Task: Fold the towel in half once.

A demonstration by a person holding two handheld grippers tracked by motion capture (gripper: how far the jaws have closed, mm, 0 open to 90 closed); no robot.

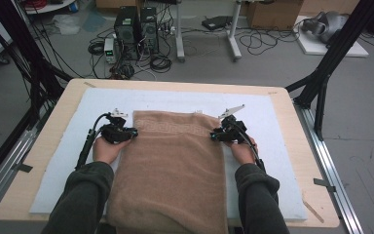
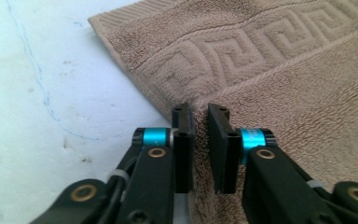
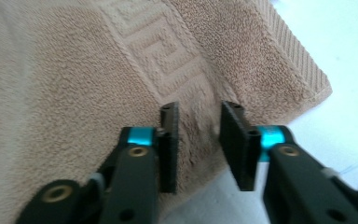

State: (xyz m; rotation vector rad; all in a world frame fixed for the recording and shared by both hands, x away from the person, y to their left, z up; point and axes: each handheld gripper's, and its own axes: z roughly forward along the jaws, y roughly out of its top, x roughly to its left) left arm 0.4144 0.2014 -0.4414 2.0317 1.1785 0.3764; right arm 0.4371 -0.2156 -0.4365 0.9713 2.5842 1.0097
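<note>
A tan towel with a key-pattern border lies lengthwise on a pale mat, and its near end hangs over the table's front edge. My left gripper is at the towel's left edge, just below the far corner. In the left gripper view the towel edge is pinched in the narrow gap of that gripper. My right gripper is at the right edge, level with the left one. In the right gripper view a puckered fold of the towel sits pressed between the jaws of that gripper.
The mat covers most of a wooden table. Black frame posts stand at the table's right and left. On the floor beyond are computer towers, loose cables and a white desk leg.
</note>
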